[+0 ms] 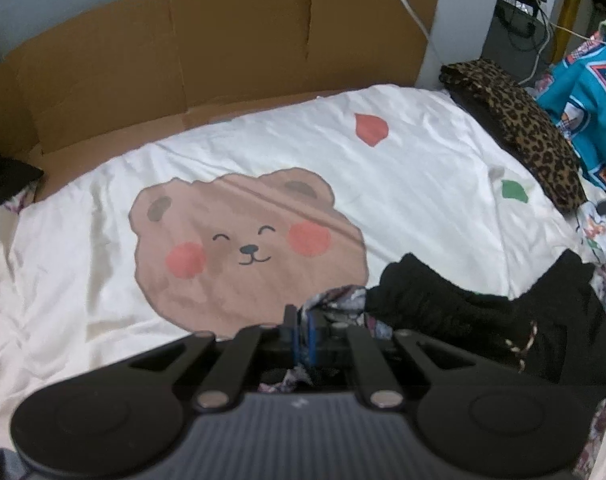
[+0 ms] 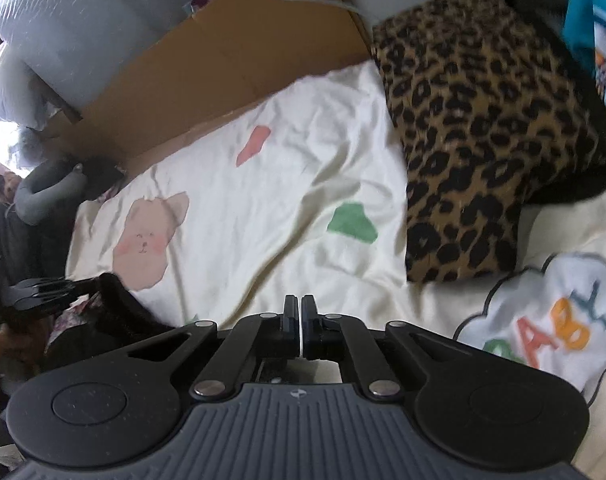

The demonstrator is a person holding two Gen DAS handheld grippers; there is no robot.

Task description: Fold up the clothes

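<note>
**Left gripper pinches dark garment at bed's near edge**

The left gripper [image 1: 303, 330] has its jaws closed on a floral-lined fold of a black garment [image 1: 443, 308], which lies bunched at the near edge of the white sheet [image 1: 403, 184]. From the pinch, the garment's long axis runs to the right along that edge, ending in a raised hump at the far right. In the right wrist view the same gripper [image 2: 69, 284] shows side-on at the left margin, gripping the black cloth [image 2: 119, 304]. The right gripper [image 2: 301, 312] has its jaws closed on nothing, above bare sheet [image 2: 263, 216] near a "BABY" cloud print [image 2: 551, 320].

Beyond the garment, the sheet is open across its middle, over the bear print [image 1: 243, 248] and as far as the red patch [image 1: 370, 129]. A leopard-print fold [image 1: 519, 132] lines the right side, with a teal garment [image 1: 583, 96] past it. A cardboard sheet [image 1: 223, 48] stands along the far edge, closing off the back. A grey neck pillow [image 2: 43, 196] sits at the far left corner.
</note>
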